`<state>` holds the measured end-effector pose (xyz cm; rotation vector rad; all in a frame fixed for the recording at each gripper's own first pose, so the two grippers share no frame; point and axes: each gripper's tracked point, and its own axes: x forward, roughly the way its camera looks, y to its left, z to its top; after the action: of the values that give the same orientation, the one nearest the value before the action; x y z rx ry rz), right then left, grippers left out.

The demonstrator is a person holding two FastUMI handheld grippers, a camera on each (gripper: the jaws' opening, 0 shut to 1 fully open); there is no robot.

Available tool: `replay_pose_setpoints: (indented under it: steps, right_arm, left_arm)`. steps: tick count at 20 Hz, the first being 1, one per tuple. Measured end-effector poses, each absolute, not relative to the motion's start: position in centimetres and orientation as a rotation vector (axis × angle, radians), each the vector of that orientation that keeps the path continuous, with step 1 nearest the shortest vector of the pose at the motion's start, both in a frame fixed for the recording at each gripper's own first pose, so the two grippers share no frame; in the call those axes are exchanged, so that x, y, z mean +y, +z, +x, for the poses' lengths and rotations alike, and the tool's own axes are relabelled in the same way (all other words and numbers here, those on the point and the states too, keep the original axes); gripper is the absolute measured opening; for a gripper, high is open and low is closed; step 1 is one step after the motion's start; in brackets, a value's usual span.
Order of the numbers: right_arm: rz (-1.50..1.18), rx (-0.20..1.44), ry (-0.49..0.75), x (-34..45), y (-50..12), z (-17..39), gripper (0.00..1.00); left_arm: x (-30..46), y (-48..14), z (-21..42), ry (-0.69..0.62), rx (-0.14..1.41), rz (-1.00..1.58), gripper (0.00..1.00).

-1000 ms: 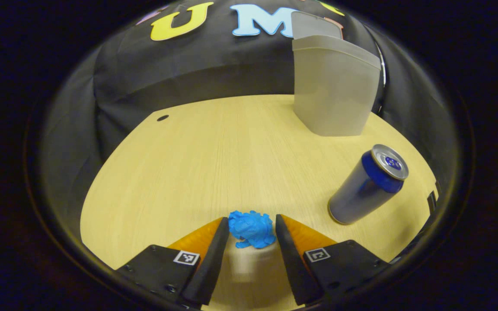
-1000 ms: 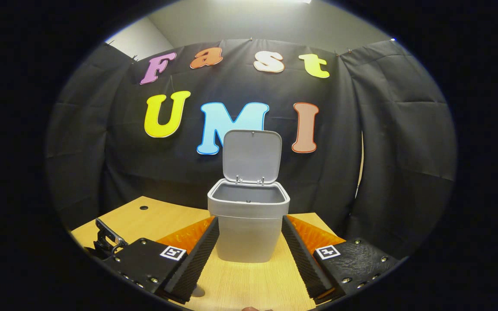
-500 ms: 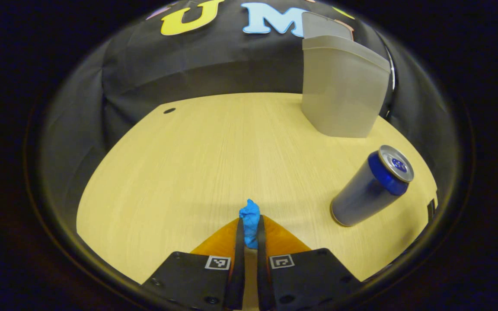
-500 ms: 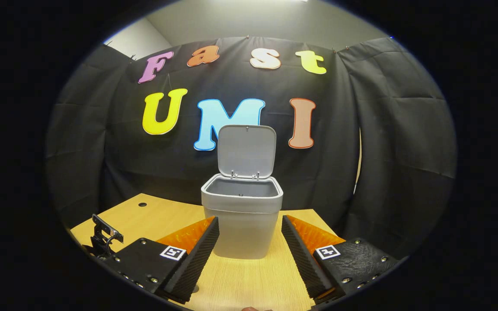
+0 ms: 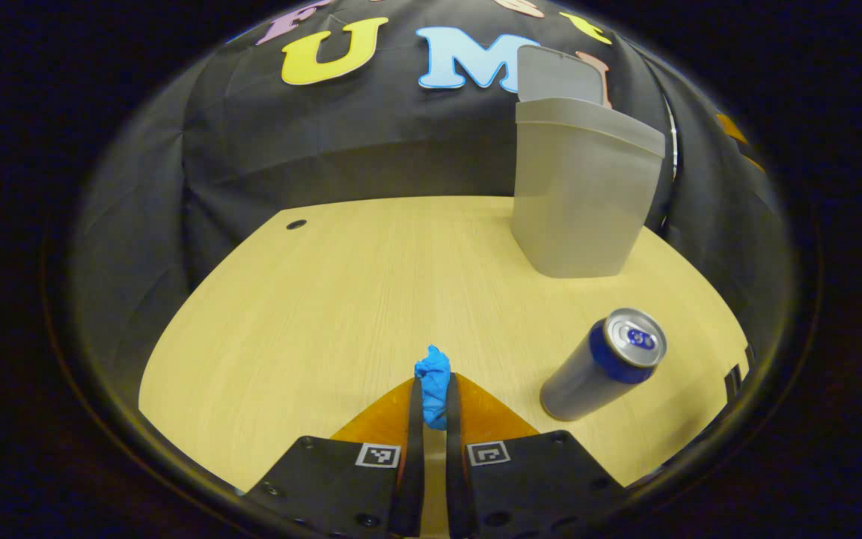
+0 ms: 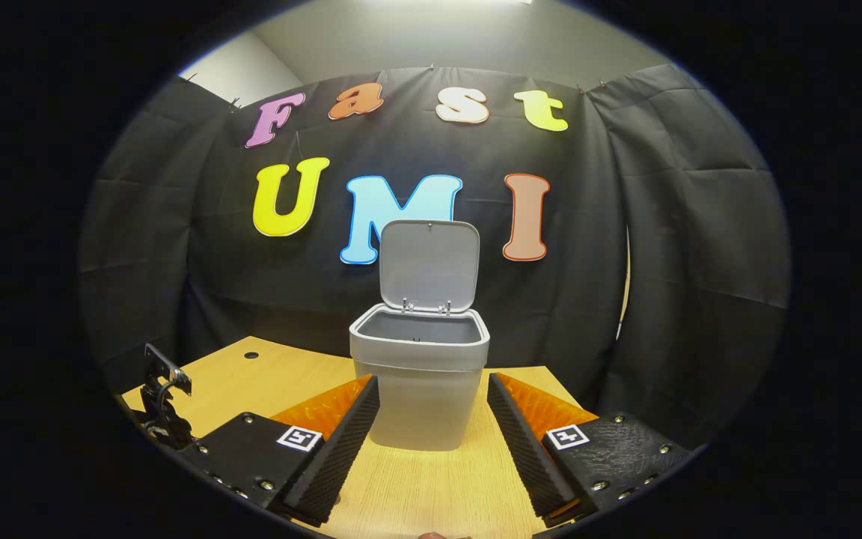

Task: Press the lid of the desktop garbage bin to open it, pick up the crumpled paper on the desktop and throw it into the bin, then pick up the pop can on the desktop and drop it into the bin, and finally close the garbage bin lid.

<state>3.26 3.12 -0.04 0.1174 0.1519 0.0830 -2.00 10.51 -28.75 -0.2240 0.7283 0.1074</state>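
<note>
The paper was pinched tight in the left gripper, low over the table. A thin grip like that could be lost on the swing to the bin at 1 o'clock, or the can at 3 clipped. The right gripper was held level, jaws spread, bin dead ahead with lid up

The left gripper view looks down at the table from up close. The right gripper view sits low and looks straight ahead — both see the bin.
</note>
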Motion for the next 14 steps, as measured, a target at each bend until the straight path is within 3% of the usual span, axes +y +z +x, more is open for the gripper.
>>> replay_pose_setpoints:
  steps: [14]
  right_arm:
    - [0.143, 0.141, 0.066, -0.1, -0.9, 3.7, 0.94]
  left_arm:
    - [6.0, -14.1, 7.1, 0.015, 0.450, -0.245, 0.21]
